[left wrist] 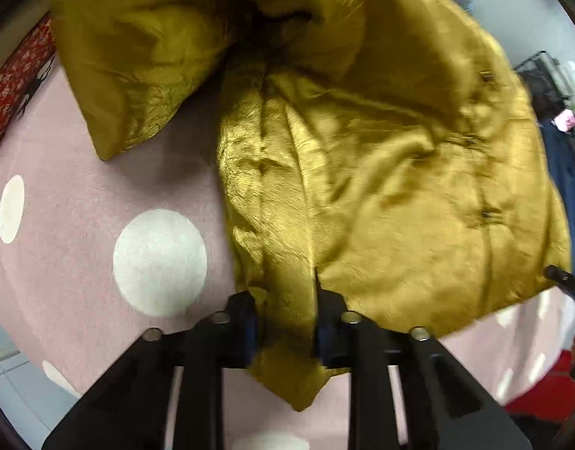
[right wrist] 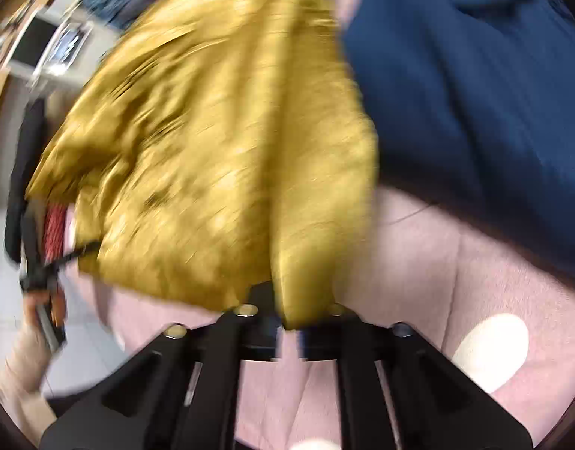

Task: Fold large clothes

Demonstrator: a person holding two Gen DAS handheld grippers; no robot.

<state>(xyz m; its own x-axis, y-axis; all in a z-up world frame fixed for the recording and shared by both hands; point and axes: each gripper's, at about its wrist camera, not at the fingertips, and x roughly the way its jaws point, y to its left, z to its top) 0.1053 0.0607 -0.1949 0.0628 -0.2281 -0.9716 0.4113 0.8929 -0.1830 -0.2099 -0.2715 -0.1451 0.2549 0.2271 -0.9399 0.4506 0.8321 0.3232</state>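
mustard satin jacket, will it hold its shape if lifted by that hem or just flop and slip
The mustard satin jacket will probably flop: it already lies in loose folds on the pink spotted rug. Its sheen suggests slippery cloth, so the thin pinch in the left hand-held gripper might creep. The puffy, tufted body looks light for its bulk.

Both black two-finger grippers point steeply down. The left gripper [left wrist: 286,332] is pinched tight on a fold of shiny mustard-yellow fabric [left wrist: 362,172], and the right gripper [right wrist: 287,332] is clamped on the edge of it too.
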